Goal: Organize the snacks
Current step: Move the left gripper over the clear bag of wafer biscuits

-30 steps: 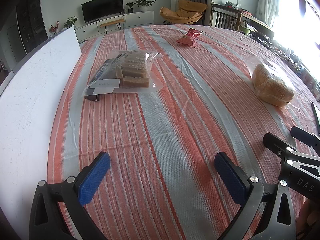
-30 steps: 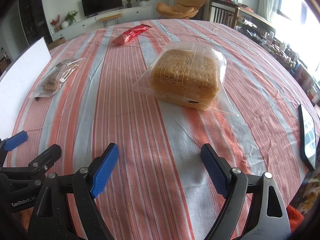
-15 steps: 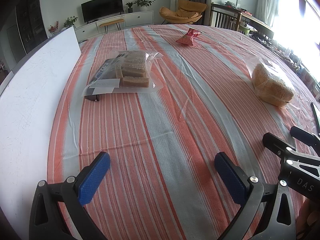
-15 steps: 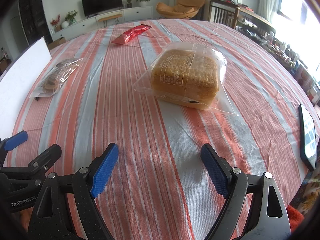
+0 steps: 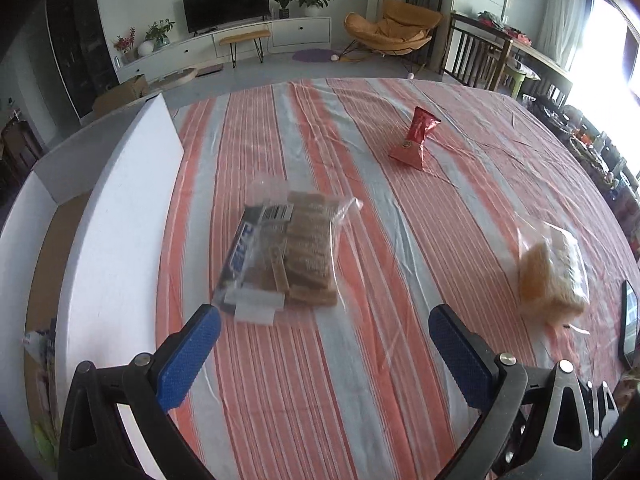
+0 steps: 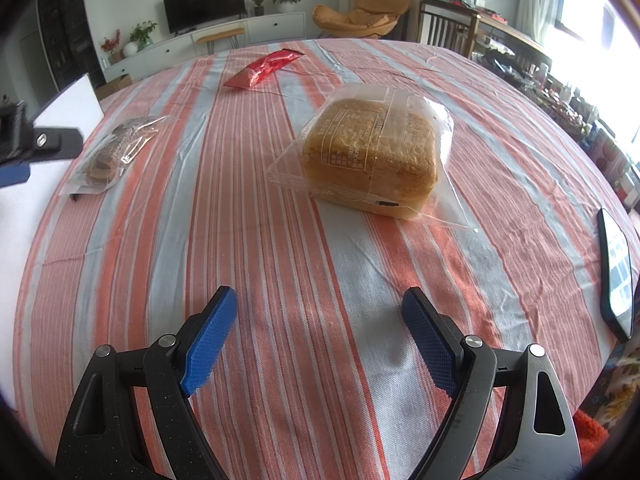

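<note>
A clear bag of brown biscuits (image 5: 286,258) lies on the striped tablecloth just ahead of my left gripper (image 5: 320,340), which is open and empty above the cloth. A bagged golden loaf (image 6: 370,152) lies ahead of my right gripper (image 6: 320,332), also open and empty. The loaf shows blurred at the right in the left wrist view (image 5: 552,274). A red snack packet (image 5: 414,138) lies farther back, and it also shows in the right wrist view (image 6: 264,69). The biscuit bag shows at the left in the right wrist view (image 6: 114,154).
A white-walled box (image 5: 116,248) with a brown floor stands along the table's left edge. A black phone (image 6: 616,274) lies at the right edge. The left gripper's body (image 6: 28,140) shows at the left in the right wrist view. Chairs and a TV stand behind the table.
My left gripper has risen and moved forward toward the biscuit bag, so the box's inside now shows. My right gripper has crept slightly closer to the loaf. Both stay open.
</note>
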The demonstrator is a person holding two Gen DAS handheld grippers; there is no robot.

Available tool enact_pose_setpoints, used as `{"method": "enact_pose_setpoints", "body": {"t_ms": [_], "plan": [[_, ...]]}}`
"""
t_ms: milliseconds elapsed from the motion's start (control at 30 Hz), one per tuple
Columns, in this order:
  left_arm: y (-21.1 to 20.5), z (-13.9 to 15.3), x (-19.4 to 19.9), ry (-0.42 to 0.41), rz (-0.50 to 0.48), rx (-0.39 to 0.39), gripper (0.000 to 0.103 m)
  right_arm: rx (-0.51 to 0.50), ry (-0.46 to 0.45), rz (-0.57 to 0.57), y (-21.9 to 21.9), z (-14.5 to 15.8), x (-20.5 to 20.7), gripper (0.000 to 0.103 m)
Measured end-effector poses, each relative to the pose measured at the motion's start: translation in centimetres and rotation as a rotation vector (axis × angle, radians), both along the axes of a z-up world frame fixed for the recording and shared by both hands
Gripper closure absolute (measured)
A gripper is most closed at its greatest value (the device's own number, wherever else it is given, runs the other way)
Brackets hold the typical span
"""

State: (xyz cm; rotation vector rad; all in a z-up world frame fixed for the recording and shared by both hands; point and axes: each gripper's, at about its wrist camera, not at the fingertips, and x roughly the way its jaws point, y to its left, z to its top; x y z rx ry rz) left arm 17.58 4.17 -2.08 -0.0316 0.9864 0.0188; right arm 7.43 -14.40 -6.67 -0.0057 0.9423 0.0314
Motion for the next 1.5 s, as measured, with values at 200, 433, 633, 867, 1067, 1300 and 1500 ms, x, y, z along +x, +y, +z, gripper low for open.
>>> {"method": "enact_pose_setpoints", "body": {"t_ms": [200, 433, 633, 867, 1067, 1300, 1500], "plan": [[0.4, -3.0, 6.2, 0.043, 0.013, 0.135, 0.001, 0.000, 0.000, 0.000, 0.0, 0.0, 0.0, 0.016], [-0.1, -5.6, 8.1, 0.098, -0.045, 0.104, 0.010, 0.001, 0.001, 0.002, 0.2, 0.0, 0.0, 0.015], [-0.6, -5.2, 6.7, 0.057, -0.051, 0.082, 0.056, -0.002, 0.001, 0.003, 0.4, 0.0, 0.0, 0.014], [-3.1, -4.6, -1.1, 0.064, -0.122, -0.038, 0.057, -0.002, 0.001, 0.004, 0.4, 0.0, 0.0, 0.014], [-3.8, -3.6, -5.6, 0.018, -0.136, -0.061, 0.016, -0.002, 0.001, 0.003, 0.4, 0.0, 0.0, 0.014], [-4.6, -6.0, -4.5, 0.016, -0.155, 0.001, 0.006, -0.002, 0.001, 0.004, 0.4, 0.0, 0.0, 0.014], [-3.2, -7.0, -4.8, -0.024, -0.067, -0.028, 0.001, -0.004, 0.001, 0.006, 0.4, 0.0, 0.1, 0.013]]}}
